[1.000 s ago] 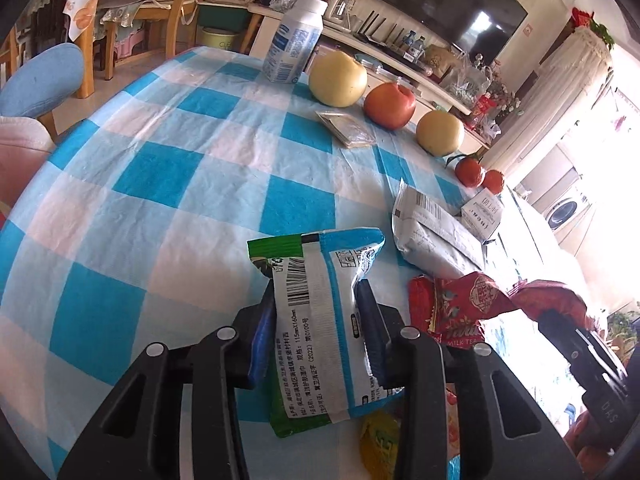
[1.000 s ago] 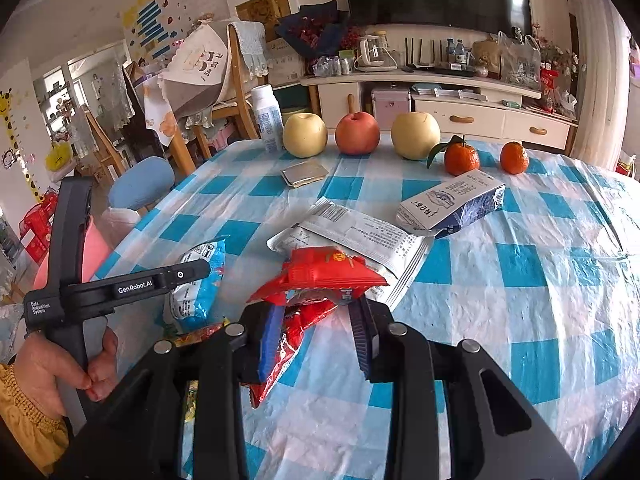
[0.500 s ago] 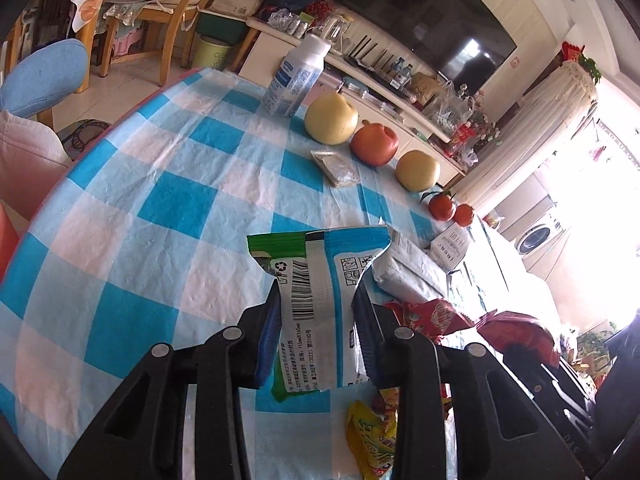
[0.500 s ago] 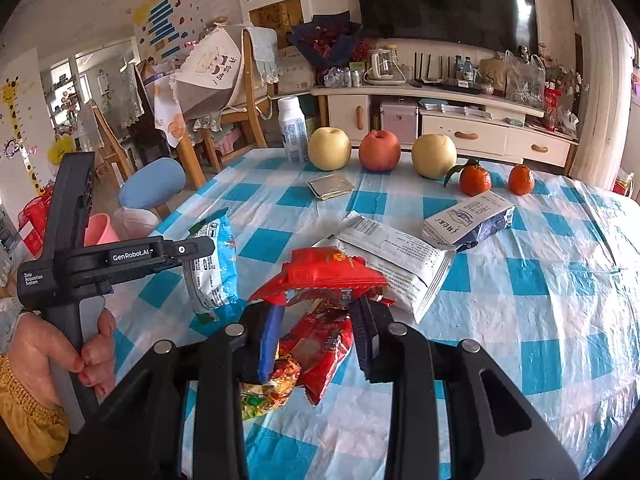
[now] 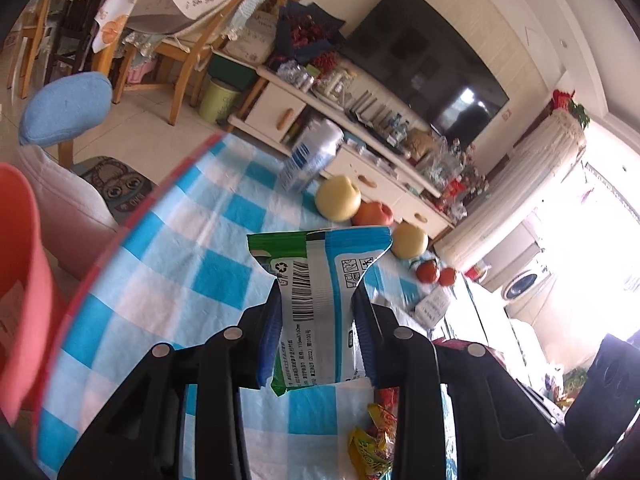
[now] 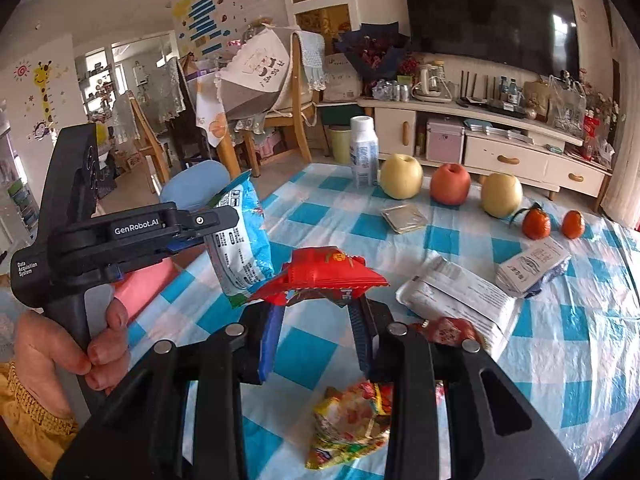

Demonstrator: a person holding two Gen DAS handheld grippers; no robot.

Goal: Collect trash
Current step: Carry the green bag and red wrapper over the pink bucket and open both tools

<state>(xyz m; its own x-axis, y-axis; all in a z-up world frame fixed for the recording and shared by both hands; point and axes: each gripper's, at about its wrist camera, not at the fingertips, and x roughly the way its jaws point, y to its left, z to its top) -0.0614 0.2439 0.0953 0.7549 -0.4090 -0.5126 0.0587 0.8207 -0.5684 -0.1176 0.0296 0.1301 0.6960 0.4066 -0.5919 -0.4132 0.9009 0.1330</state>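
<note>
My left gripper (image 5: 318, 296) is shut on a blue, green and white snack wrapper (image 5: 320, 256), held up off the checked tablecloth (image 5: 216, 276). The right wrist view shows the same wrapper (image 6: 240, 248) hanging from that gripper (image 6: 208, 224), with a hand on its handle. My right gripper (image 6: 316, 312) is shut on a crumpled red wrapper (image 6: 320, 276), also clear of the table. A yellow-red wrapper (image 6: 352, 420) lies on the cloth under the right gripper. A pink bin (image 5: 24, 280) stands at the table's left edge, beside the left gripper.
A white-silver bag (image 6: 460, 304), a small red wrapper (image 6: 448, 330), a tissue packet (image 6: 532, 266) and a flat silver packet (image 6: 402, 218) lie on the table. Fruit (image 6: 450, 184) and a white bottle (image 6: 364, 152) stand along the far edge. A blue chair (image 5: 64, 108) stands left.
Both grippers rose and drew back with their wrappers. The left one swung toward the table's left edge, and the pink bin came into its view.
</note>
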